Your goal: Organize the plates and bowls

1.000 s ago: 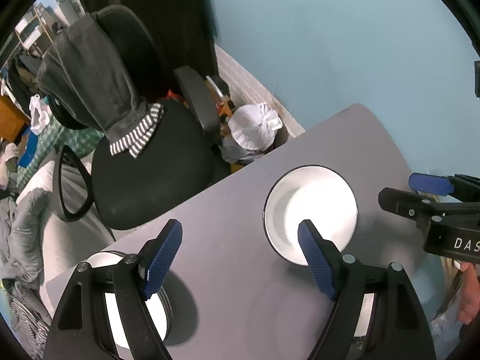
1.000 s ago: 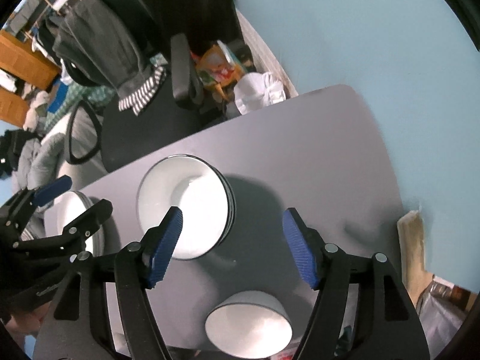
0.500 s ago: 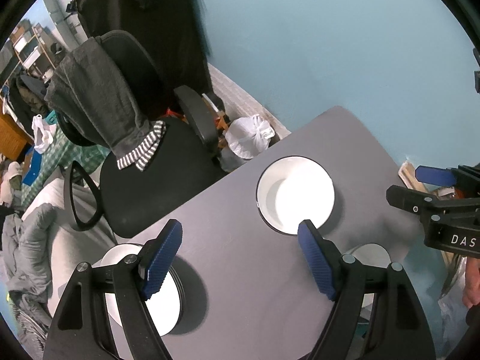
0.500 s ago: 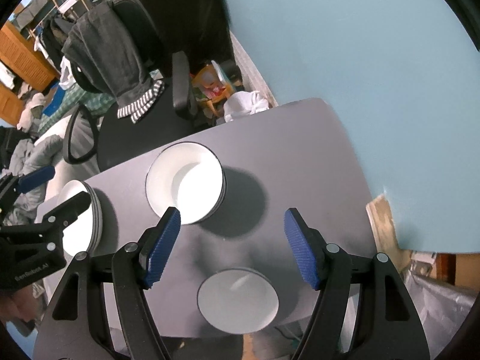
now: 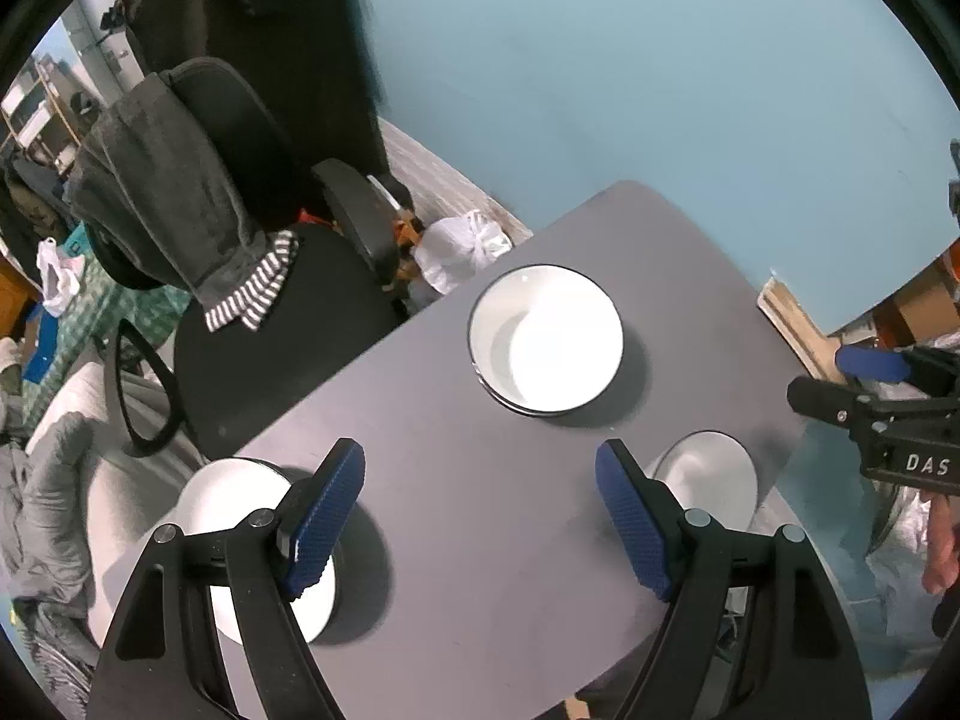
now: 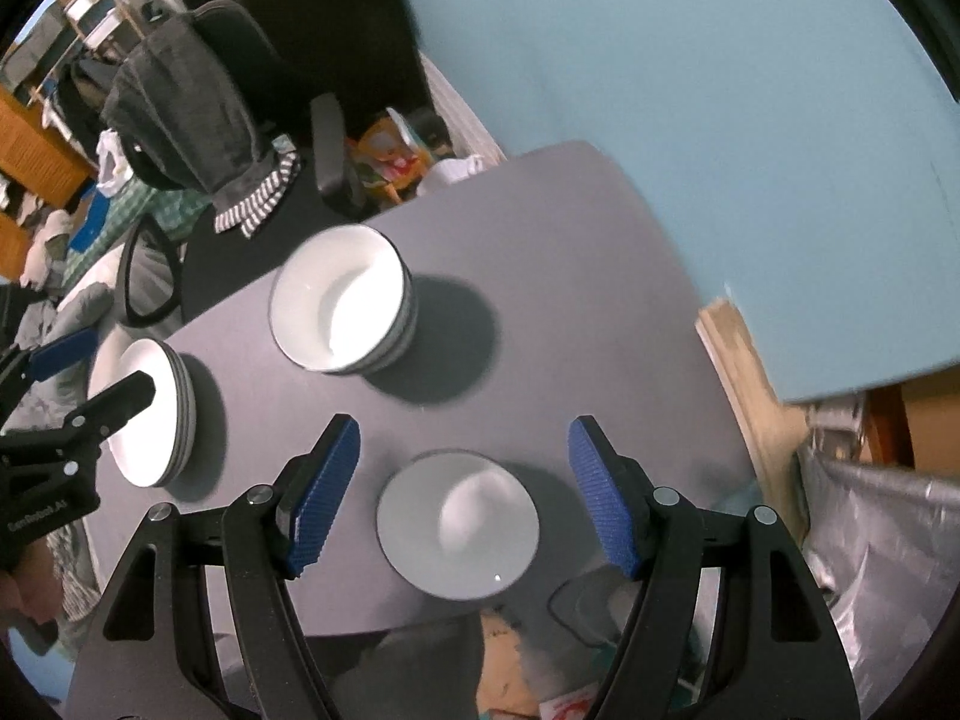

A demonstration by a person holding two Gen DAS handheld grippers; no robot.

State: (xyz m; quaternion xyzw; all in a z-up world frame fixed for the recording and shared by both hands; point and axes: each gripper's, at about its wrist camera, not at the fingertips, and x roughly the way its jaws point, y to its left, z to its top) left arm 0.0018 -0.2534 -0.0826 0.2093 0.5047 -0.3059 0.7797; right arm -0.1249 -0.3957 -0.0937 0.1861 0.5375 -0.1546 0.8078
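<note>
Already, most of the crockery is seen gathered into two piles on the grey table [image 6: 600,276]: a stack of bowls [image 6: 342,306] is set toward the far edge, and a stack of plates [image 6: 150,408] is kept near the left edge. One single bowl [image 6: 459,525] is left alone near the front edge, well apart from both stacks; it is judged to be the last piece to be sorted, most likely onto the bowl stack.

That lone bowl is framed between the blue pads of the right gripper [image 6: 465,492], whose jaws are held wide open with nothing gripped, apparently so that the rim can be straddled on the way down. The left gripper [image 5: 480,516] is likewise held fully open and empty above the table, between the plate stack [image 5: 252,534] and the single bowl [image 5: 708,474], with the bowl stack [image 5: 546,339] ahead of it; it seems to be kept clear so the other tool can work.

Beyond the table, a black office chair [image 5: 270,300] draped with a grey garment [image 5: 162,180] is seen, a white plastic bag [image 5: 462,246] is left on the floor, and a blue wall [image 5: 660,72] closes the scene.
</note>
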